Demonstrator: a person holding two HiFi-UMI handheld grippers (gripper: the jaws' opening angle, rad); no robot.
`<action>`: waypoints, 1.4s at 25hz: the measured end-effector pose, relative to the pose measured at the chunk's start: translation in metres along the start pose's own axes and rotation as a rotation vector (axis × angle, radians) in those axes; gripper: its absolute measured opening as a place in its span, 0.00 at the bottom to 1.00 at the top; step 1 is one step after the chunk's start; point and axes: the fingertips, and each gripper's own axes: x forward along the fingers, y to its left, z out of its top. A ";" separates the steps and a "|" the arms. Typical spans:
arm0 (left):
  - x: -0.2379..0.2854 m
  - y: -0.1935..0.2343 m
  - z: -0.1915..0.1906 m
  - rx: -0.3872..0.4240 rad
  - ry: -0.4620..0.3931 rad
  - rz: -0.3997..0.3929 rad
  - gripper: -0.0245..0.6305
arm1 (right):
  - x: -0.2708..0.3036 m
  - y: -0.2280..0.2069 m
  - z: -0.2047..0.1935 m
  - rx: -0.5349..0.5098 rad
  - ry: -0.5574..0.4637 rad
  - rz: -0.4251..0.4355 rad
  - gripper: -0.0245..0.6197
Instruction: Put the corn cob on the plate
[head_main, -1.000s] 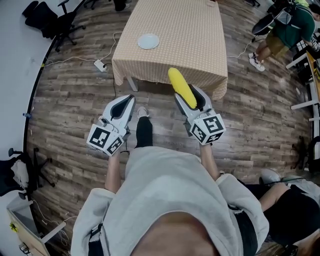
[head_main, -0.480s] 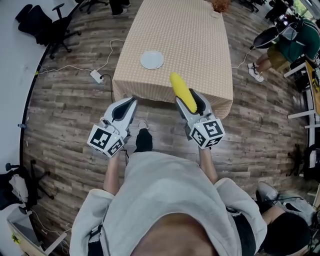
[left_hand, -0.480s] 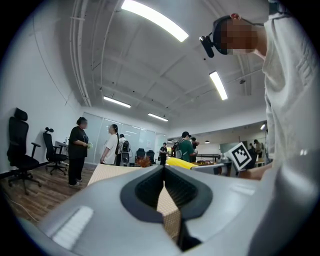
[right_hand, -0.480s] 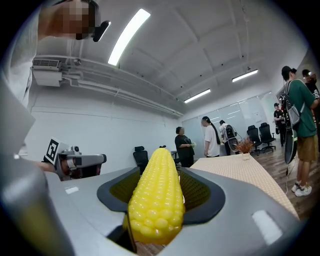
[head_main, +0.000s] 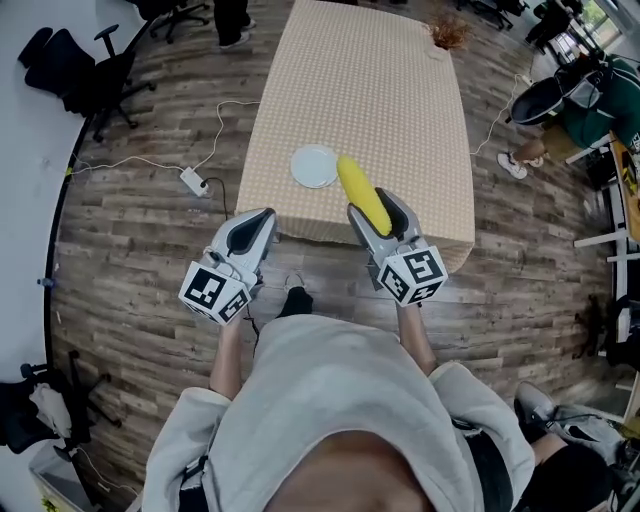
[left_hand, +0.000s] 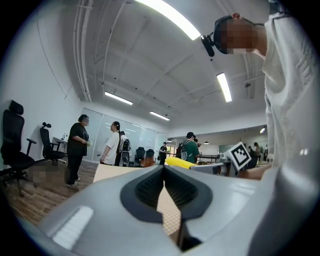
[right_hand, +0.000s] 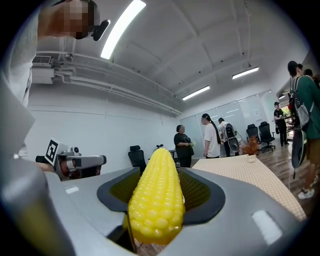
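A yellow corn cob (head_main: 362, 193) sticks out forward from my right gripper (head_main: 375, 206), which is shut on it and held over the near edge of the table (head_main: 400, 110). In the right gripper view the corn cob (right_hand: 156, 195) fills the space between the jaws. A small white plate (head_main: 315, 166) lies on the checked cloth, just left of the cob's tip. My left gripper (head_main: 260, 218) hangs shut and empty in front of the table's near left corner. In the left gripper view its pads (left_hand: 150, 186) meet at the tips.
A small dried plant (head_main: 447, 35) stands at the table's far end. A power strip (head_main: 192, 181) and cable lie on the wooden floor to the left. Office chairs (head_main: 80, 75) stand at far left. People stand beyond the table (left_hand: 79, 147); another sits at right (head_main: 600, 95).
The table and plate have come closer in the head view. Both grippers, formerly over bare floor, now sit at the table's near edge, the corn still held in the right one.
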 end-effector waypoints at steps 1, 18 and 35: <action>0.005 0.010 0.003 0.001 0.000 -0.002 0.05 | 0.010 -0.003 0.003 0.000 0.000 -0.004 0.44; 0.056 0.112 0.018 -0.015 -0.002 -0.044 0.05 | 0.115 -0.032 0.028 -0.014 -0.006 -0.058 0.44; 0.100 0.100 -0.008 -0.074 0.034 0.111 0.05 | 0.135 -0.079 0.019 0.005 0.051 0.091 0.44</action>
